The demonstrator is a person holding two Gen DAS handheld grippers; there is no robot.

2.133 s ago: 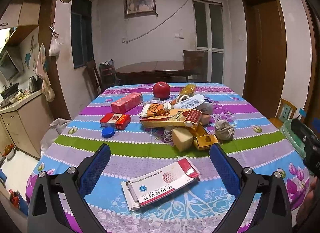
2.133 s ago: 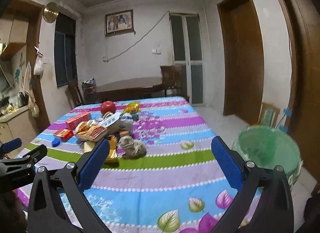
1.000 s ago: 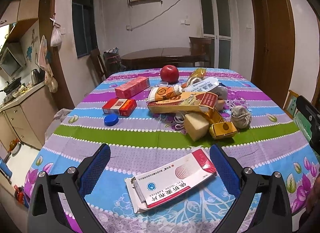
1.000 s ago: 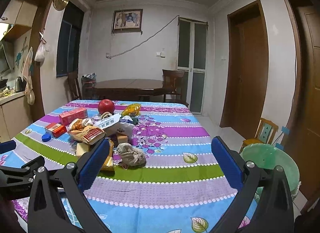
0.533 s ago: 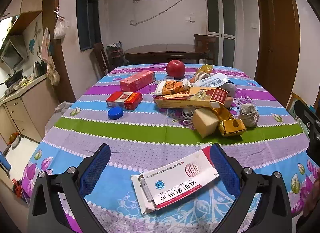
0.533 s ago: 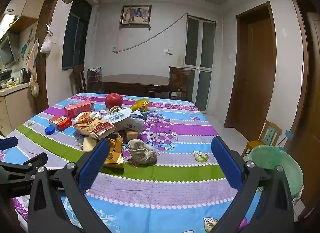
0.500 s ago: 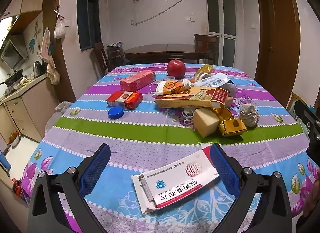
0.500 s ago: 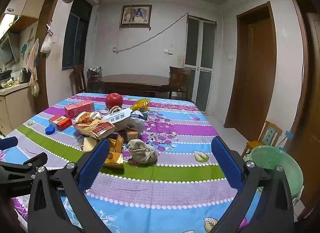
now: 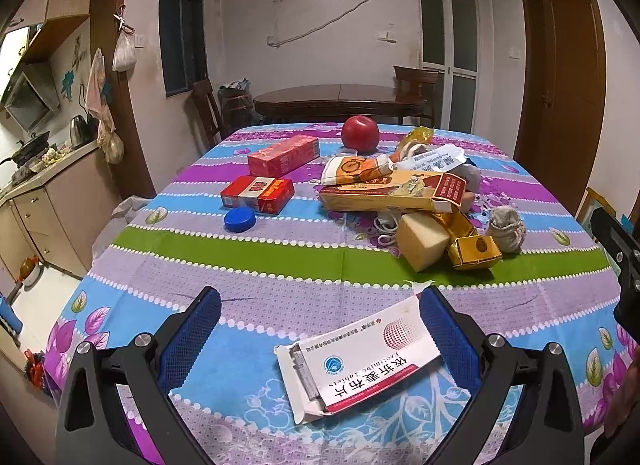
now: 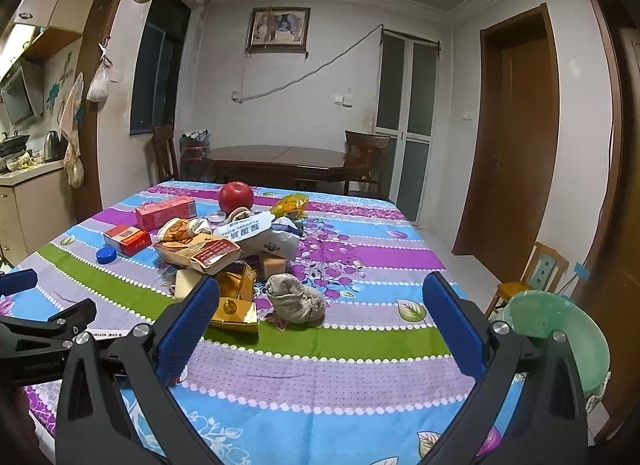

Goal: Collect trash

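A flattened white and red medicine box point(image 9: 360, 357) lies on the striped tablecloth between my left gripper's fingers, nearer the right one. My left gripper point(image 9: 320, 329) is open and empty above it. A pile of trash lies beyond: a long yellow carton point(image 9: 392, 195), a gold box point(image 9: 474, 251), a beige sponge block point(image 9: 422, 241), a grey crumpled rag point(image 9: 507, 228) and a white wrapper point(image 9: 432, 161). My right gripper point(image 10: 320, 321) is open and empty over the table's right part, with the rag point(image 10: 296, 303) and gold box point(image 10: 236, 309) just ahead of its left finger.
Two red boxes point(image 9: 258, 193) point(image 9: 284, 155), a blue cap point(image 9: 239, 220) and a red apple point(image 9: 360, 134) sit farther back. A green bin point(image 10: 560, 345) stands off the table's right edge by a small chair point(image 10: 532, 273). A kitchen counter point(image 9: 44, 185) is at the left.
My left gripper has moved forward and lower, so the medicine box now lies between its fingers. My right gripper has swung left, off the green bin and toward the pile.
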